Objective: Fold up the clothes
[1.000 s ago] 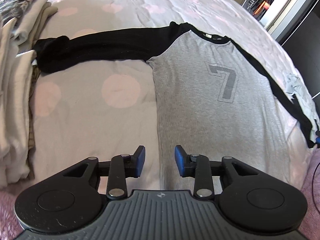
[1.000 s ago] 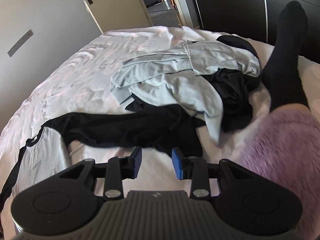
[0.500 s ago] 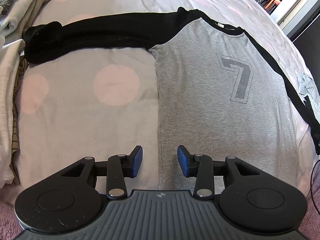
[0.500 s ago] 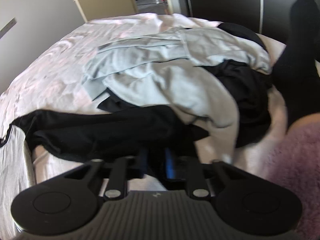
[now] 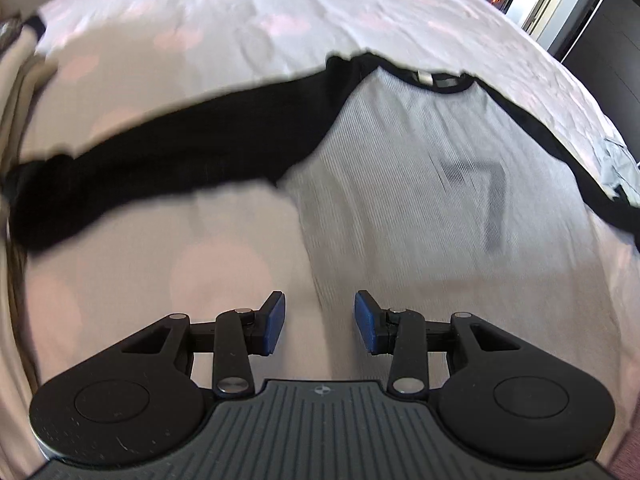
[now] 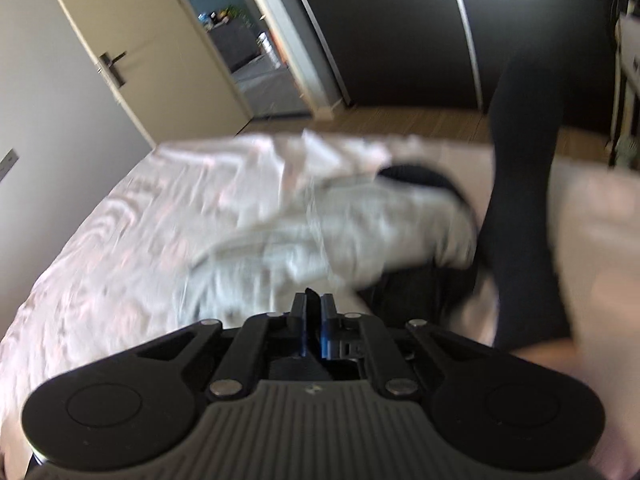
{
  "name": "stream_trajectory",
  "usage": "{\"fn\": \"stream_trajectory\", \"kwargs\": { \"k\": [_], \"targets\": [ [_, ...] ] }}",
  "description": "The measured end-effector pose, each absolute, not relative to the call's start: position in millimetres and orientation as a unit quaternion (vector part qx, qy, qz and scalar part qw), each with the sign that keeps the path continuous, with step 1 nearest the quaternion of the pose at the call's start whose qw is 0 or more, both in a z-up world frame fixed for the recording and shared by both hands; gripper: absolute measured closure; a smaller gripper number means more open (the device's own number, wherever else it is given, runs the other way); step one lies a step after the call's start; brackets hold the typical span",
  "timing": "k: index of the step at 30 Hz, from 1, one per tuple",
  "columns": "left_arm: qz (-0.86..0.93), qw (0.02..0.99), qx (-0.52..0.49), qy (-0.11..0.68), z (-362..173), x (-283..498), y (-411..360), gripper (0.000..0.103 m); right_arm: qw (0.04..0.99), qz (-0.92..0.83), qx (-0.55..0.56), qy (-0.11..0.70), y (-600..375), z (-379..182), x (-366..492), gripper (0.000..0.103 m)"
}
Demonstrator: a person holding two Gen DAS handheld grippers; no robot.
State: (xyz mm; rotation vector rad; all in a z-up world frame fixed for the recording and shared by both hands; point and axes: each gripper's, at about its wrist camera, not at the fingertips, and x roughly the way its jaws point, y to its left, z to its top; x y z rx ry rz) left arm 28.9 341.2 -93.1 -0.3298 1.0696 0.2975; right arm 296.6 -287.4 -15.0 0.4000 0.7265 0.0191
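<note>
A grey raglan shirt (image 5: pixel 420 208) with black sleeves and a dark "7" lies flat on the bed. Its left black sleeve (image 5: pixel 160 176) stretches out to the left. My left gripper (image 5: pixel 319 322) is open and empty, hovering above the shirt's left side edge. My right gripper (image 6: pixel 314 330) is shut on a strip of black fabric (image 6: pixel 309 300), the shirt's right sleeve, and is lifted above the bed. The rest of that sleeve is hidden under the gripper.
A pile of light grey and black clothes (image 6: pixel 320 232) lies on the bed ahead of the right gripper. A leg in a black sock (image 6: pixel 524 184) rests at the right. Folded beige laundry (image 5: pixel 12 80) sits at the left edge. An open door (image 6: pixel 248 40) is behind.
My right gripper closed on the black sleeve and lifted up, tilting toward the door. My left gripper moved closer over the shirt's left edge, still open.
</note>
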Motion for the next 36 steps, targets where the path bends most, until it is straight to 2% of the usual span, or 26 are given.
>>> {"fn": "stream_trajectory", "kwargs": {
  "k": [5, 11, 24, 29, 36],
  "targets": [
    [0.131, 0.863, -0.135, 0.47, -93.0, 42.6, 360.6, 0.067, 0.929, -0.032, 0.141, 0.34, -273.8, 30.3, 326.7, 0.096],
    [0.104, 0.869, -0.176, 0.451, -112.6, 25.3, 375.4, 0.067, 0.931, -0.033, 0.092, 0.351, -222.9, 71.9, 344.2, 0.096],
    [0.075, 0.888, -0.089, 0.444, -114.9, 29.4, 371.5, 0.067, 0.931, 0.163, 0.042, 0.323, -22.9, 166.3, 293.2, 0.096],
    [0.084, 0.887, -0.105, 0.443, -115.4, 27.0, 380.5, 0.067, 0.91, 0.256, 0.017, 0.327, 59.4, 167.4, 262.8, 0.096],
    [0.089, 0.89, -0.119, 0.431, -111.7, 26.3, 389.9, 0.067, 0.867, 0.344, -0.018, 0.359, 156.6, 127.6, 234.1, 0.096]
  ]
}}
